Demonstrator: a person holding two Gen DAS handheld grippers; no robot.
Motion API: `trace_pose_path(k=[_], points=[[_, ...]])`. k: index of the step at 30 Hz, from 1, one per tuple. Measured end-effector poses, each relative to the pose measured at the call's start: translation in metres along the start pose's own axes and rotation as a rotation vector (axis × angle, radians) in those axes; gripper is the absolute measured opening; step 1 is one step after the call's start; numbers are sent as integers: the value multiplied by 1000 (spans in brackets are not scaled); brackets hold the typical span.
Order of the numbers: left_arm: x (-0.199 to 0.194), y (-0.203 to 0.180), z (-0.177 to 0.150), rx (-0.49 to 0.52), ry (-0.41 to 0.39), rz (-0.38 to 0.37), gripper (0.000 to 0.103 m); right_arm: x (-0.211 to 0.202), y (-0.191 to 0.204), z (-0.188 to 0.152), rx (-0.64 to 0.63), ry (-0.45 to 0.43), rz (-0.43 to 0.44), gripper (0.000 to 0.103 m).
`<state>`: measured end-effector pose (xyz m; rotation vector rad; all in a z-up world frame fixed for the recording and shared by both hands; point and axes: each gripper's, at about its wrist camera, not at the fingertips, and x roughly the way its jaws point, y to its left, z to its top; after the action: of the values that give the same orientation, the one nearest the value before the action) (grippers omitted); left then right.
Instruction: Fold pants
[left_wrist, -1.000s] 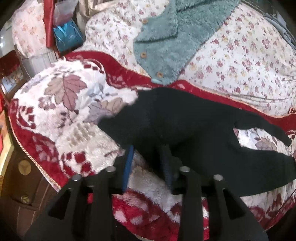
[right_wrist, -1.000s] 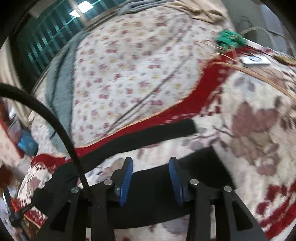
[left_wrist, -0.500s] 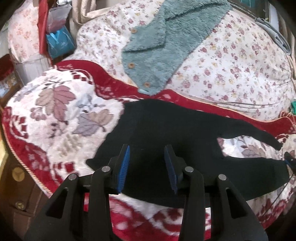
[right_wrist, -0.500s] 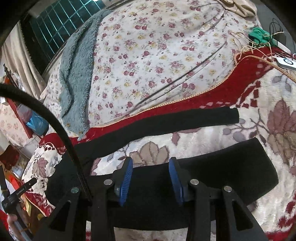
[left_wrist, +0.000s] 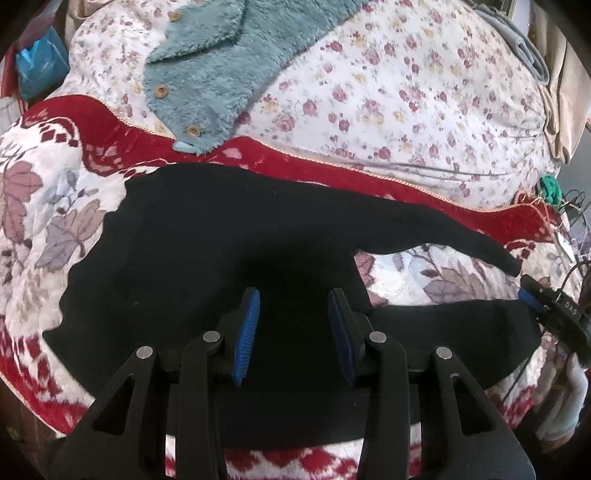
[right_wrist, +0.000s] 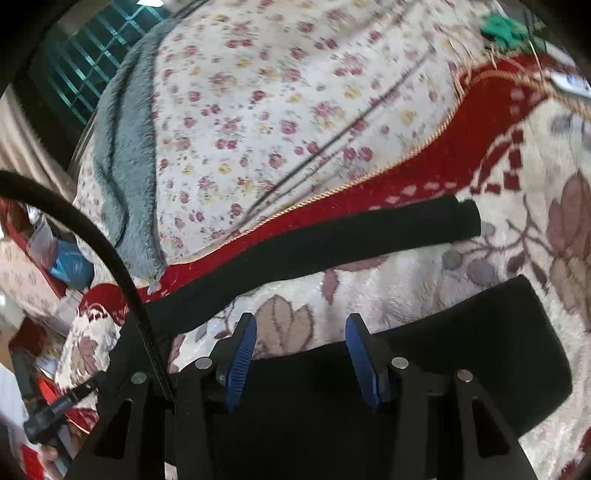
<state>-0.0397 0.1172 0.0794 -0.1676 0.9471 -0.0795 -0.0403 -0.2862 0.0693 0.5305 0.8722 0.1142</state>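
Observation:
Black pants (left_wrist: 221, 251) lie spread flat on a red and white leaf-patterned blanket (left_wrist: 55, 206), waist to the left, legs to the right. My left gripper (left_wrist: 293, 314) hovers open over the crotch area, with nothing between its blue pads. In the right wrist view the far leg (right_wrist: 332, 236) and the near leg (right_wrist: 472, 343) lie apart. My right gripper (right_wrist: 301, 339) sits at the near leg's upper edge, its jaws opening, and no cloth is pinched between them. The right gripper's tip (left_wrist: 532, 295) also shows at the near leg's cuff in the left wrist view.
A teal fleece jacket with buttons (left_wrist: 221, 66) lies on the floral quilt (left_wrist: 406, 96) behind the blanket. Green thread and cables (left_wrist: 552, 188) sit at the far right. A black cable (right_wrist: 92, 240) arcs across the right wrist view. Bags and clutter (left_wrist: 40, 70) stand to the left.
The pants, bunched near my left fingers a second ago, now lie flat. My left gripper has shifted right over them. My right gripper has dropped closer to the near leg, its jaws wider.

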Motion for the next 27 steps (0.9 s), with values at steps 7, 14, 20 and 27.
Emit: trace_pose_path(k=[7,14,20,27], points=[[25,21,37,-7,25,28,38,12,-19,30,38,14,19,48],[54,34,69,-2,78,-12,38,26,-57,92,24,17,-116,51],[87,19,94,88,156,-116,38,54,-101,128,42,91,-195,51],[124,12,116,114,220,-121,38,88,-120,135,19,223,-195,52]])
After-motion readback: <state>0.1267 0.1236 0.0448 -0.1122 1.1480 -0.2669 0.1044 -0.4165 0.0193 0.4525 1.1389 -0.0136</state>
